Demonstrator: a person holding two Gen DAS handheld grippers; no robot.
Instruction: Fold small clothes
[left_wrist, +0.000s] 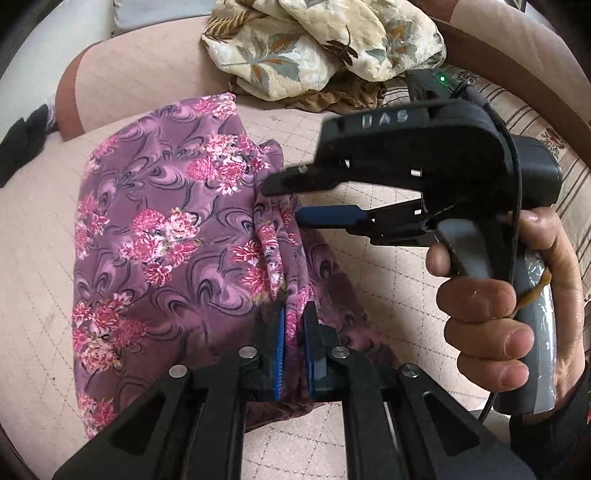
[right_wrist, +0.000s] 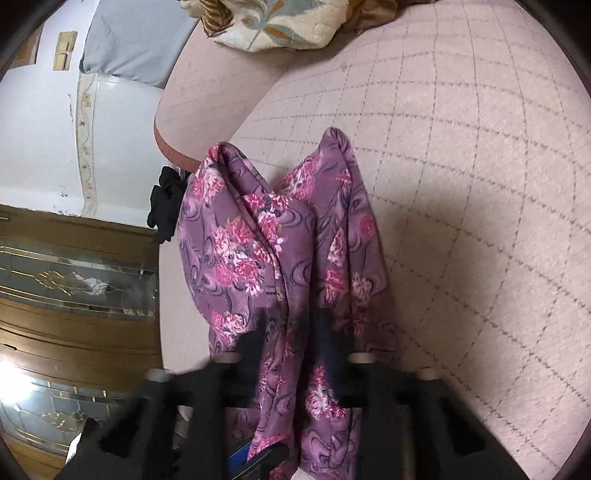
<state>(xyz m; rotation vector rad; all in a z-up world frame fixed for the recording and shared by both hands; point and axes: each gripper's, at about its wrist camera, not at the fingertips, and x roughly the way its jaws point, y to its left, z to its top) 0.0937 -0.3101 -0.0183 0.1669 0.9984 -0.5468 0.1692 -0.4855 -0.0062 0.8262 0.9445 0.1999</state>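
Covering the pink quilted bed (left_wrist: 369, 273), a purple floral garment (left_wrist: 155, 236) lies folded. Left gripper (left_wrist: 293, 354) clamps its gathered edge; right gripper (left_wrist: 284, 201), apparently parted, straddles the cloth, view blurred.

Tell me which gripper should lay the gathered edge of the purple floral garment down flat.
Left. The left gripper is shut on the bunched edge of the purple floral garment, while the right gripper has its jaws parted around the cloth, so it probably controls nothing.

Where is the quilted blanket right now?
The leaf-print quilted blanket lies bunched at the far end of the pink sofa, beyond the purple floral garment.
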